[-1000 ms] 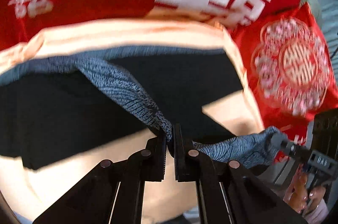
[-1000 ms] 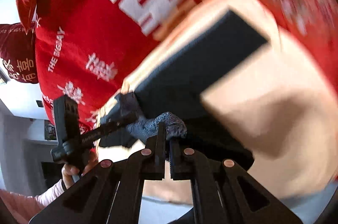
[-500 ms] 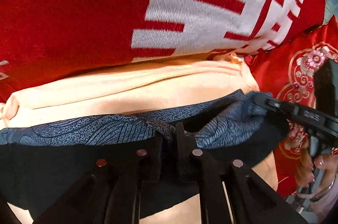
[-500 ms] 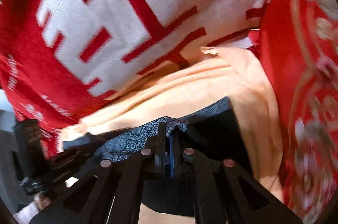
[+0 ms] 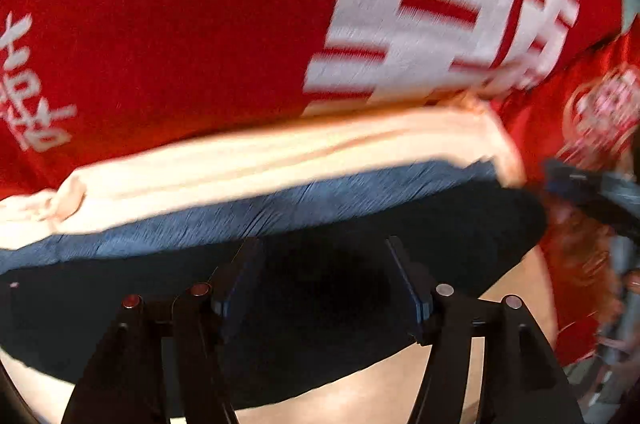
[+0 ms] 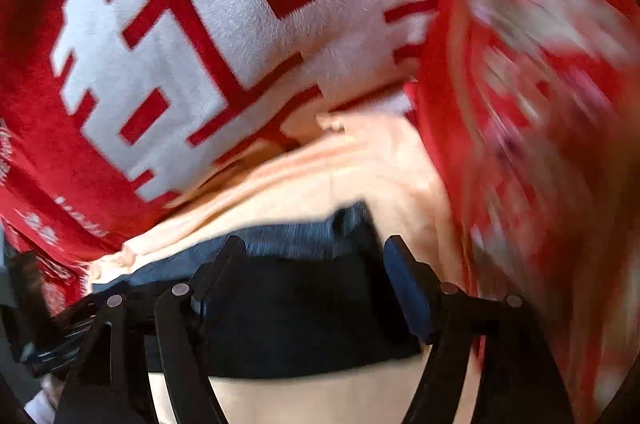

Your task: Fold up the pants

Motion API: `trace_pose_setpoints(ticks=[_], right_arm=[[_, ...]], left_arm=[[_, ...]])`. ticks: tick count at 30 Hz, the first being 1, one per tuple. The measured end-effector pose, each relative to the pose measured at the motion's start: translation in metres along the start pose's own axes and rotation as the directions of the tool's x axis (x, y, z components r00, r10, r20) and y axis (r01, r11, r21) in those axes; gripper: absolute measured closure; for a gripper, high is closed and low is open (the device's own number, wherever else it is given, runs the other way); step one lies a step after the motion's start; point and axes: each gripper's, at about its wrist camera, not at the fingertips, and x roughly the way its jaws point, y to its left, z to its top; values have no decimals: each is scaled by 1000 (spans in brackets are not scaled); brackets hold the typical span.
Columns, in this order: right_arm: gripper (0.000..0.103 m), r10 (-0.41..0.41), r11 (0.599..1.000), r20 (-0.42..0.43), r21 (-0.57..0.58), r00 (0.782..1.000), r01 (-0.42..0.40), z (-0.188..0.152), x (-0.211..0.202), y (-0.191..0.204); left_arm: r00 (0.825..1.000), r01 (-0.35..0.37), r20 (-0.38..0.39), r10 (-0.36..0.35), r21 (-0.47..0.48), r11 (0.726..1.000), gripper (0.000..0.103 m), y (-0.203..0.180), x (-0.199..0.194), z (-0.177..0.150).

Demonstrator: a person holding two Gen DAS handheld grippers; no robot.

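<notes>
The pants (image 5: 320, 304) are dark navy with a blue patterned edge (image 5: 280, 207), and they lie folded on a peach cloth (image 5: 280, 151). My left gripper (image 5: 324, 264) hovers over them with its jaws opening. The fabric lies below the spread fingers and neither pad presses on it. In the right wrist view the same pants (image 6: 300, 316) and their blue edge (image 6: 288, 236) lie under my right gripper (image 6: 314, 256). Its jaws are also opening and hold nothing. The right gripper (image 5: 584, 191) shows blurred at the left wrist view's right edge.
A red blanket (image 5: 180, 23) with large white characters fills the far side beyond the peach cloth (image 6: 360, 163). A red patterned cushion (image 6: 540, 103) lies to the right. My left gripper (image 6: 60, 324) shows dimly at the lower left of the right wrist view.
Both grippers carried the pants' blue edge forward and down over the dark fabric, then let go of it. Their jaws went from shut on the edge to spread apart.
</notes>
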Motion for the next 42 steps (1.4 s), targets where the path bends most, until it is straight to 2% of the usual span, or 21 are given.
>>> trace_pose_setpoints(ticks=[1,2,6,8,13,16,18,19,20,22,24,26,27,28,29,30,31,33,36,39,42], right_arm=[[42,-8,1000,-12,12,1000,9,-15,-1,-3],[48,-23,999,-24,24,999,24,-27,-1,-7],[53,29,990,-43,139,999,-22,-60,12,-32],[62,49,974,-69,224,996,-32,-71,22,-43],[62,157,943,4,296,988,-152,-81,23,-45],[62,154,945,-6,294,988,-145,-69,40,-38],[62,167,925,-33,350,985,-145,-67,56,-43],[69,165,920,-34,365,986,-142,-66,58,-42],[82,155,920,-37,369,987,-131,-66,57,-43],[93,155,934,-17,328,988,-141,-61,43,-35],[95,151,961,16,232,988,-151,-59,23,-21],[94,101,983,-1,153,995,-100,-59,18,-17],[93,61,988,-47,143,997,-54,-60,27,-22],[86,18,986,-115,166,993,1,-62,42,-31],[83,11,976,-162,216,987,25,-65,50,-43],[83,50,969,-157,245,986,-11,-67,46,-47],[83,51,973,-146,230,988,-17,-68,39,-44],[83,43,987,-86,156,995,-29,-70,13,-29],[83,29,999,-8,19,1000,-29,-56,-15,-2],[83,-6,999,27,-43,1000,7,-17,-7,14],[83,-36,998,-15,-43,999,36,13,23,15]], left_arm=[[999,-21,-30,21,-4,1000,39,4,8,-9],[998,-28,-53,27,-13,1000,39,7,13,-16],[991,-80,-114,76,-32,996,39,16,41,-45],[989,-80,-125,74,-45,996,39,19,48,-55],[991,-96,-97,93,-25,995,37,18,50,-62],[991,-96,-94,94,-20,995,35,19,51,-63],[991,-97,-92,95,-19,995,35,20,50,-65],[991,-95,-91,93,-19,995,35,21,50,-66],[992,-93,-92,91,-19,995,35,17,53,-63],[990,-94,-105,92,-12,996,35,14,53,-61],[989,-75,-128,76,8,997,35,12,49,-63],[988,-72,-135,76,39,997,35,10,47,-64],[987,-76,-138,83,54,996,35,9,49,-66],[987,-81,-137,88,60,995,34,7,51,-68],[986,-85,-138,92,54,995,33,8,52,-68],[984,-90,-150,95,38,995,33,8,52,-65],[983,-94,-159,97,27,995,33,7,52,-63],[984,-87,-156,89,16,996,33,5,47,-58],[993,-73,-91,77,46,996,33,-11,33,-50],[995,-73,-58,77,77,994,33,-34,34,-37],[997,-58,-51,62,75,996,33,-52,44,-28]])
